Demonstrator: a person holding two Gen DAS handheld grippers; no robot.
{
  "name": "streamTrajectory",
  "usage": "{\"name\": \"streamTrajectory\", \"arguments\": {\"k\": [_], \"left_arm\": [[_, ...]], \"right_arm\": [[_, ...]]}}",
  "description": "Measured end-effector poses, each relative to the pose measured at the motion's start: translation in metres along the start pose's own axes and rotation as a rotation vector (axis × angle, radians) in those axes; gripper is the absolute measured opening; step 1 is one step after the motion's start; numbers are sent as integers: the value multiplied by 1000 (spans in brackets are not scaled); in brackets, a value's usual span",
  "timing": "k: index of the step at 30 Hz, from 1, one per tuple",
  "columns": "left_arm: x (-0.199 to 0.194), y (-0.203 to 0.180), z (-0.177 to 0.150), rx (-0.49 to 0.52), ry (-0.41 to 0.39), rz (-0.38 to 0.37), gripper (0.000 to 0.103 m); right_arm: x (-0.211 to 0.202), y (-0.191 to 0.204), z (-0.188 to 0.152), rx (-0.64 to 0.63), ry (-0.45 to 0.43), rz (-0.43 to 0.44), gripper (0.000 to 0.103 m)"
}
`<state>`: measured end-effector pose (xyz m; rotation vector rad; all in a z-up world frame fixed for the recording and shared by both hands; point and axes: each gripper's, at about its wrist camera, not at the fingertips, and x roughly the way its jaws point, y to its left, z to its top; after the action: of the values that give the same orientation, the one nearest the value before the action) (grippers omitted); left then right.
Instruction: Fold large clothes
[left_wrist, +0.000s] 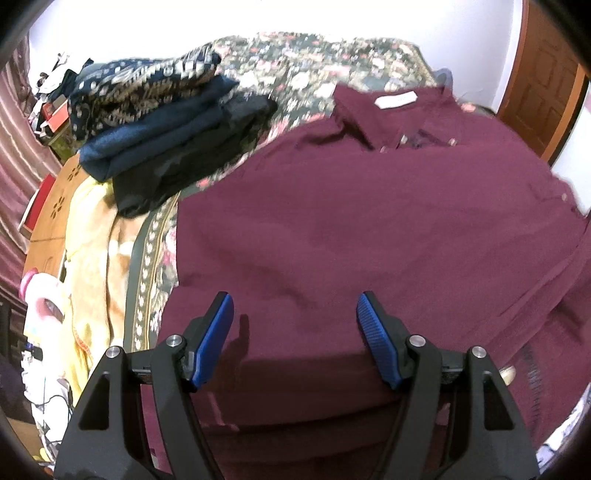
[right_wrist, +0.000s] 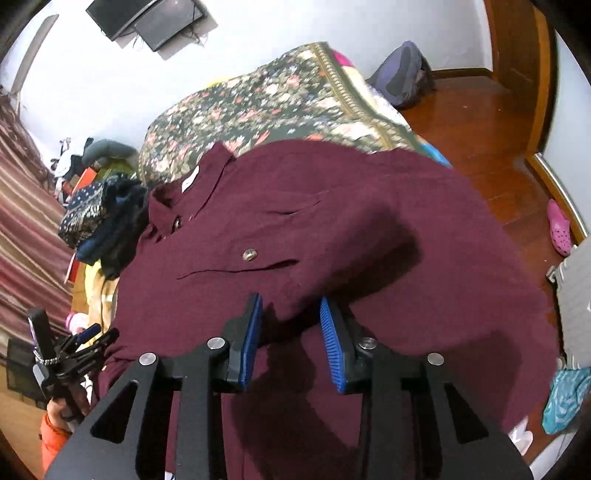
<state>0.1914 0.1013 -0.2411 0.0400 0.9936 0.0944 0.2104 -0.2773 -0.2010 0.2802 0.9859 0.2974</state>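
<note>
Two grippers worked over one large maroon button-front shirt (left_wrist: 369, 229), which lay spread across the floral-patterned bedspread (left_wrist: 314, 62) with its collar toward the far edge. The left gripper (left_wrist: 295, 325) hung above the shirt's near hem, its blue-padded jaws wide apart and holding nothing. The right gripper (right_wrist: 291, 328) had its jaws partly apart, with a raised fold of the maroon cloth lying between them; the pads did not seem to press it. To do this step well, that fold should probably be left lying flat with its edge straight, and both grippers should take matching corners of the hem so the next fold comes even. A stack of folded dark-blue and patterned clothes (left_wrist: 155, 122) sat just beside the shirt.
</note>
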Motion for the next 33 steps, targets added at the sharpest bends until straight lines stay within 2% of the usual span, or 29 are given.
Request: {"name": "streamTrajectory", "arguments": {"k": [4,8,12,16,20,27,33], "left_arm": [[-22,-10,22,7,-76,-14,69],[-47,-26,45,21,-166,-47,69],[-69,-50,65,41,-243,-105,69],[-79,-74,77,68,-279,-159,69],[-79,-97,79,97,-276,-188,69],[-63,-119,73,114,-212,-216,69],[-56,-119,69,95,-183,-220,69]], "right_arm": [[-35,-23,2,30,-104,-65,45],[-64,-56,1,122,-174,-108,47],[-84,-90,-6,220,-215,-153,49],[-87,-125,-19,325,-208,-166,50],[-72,-157,-38,449,-147,-120,50],[-40,-196,-73,652,-48,4,50],[-33,-215,-80,738,-84,91,53]]}}
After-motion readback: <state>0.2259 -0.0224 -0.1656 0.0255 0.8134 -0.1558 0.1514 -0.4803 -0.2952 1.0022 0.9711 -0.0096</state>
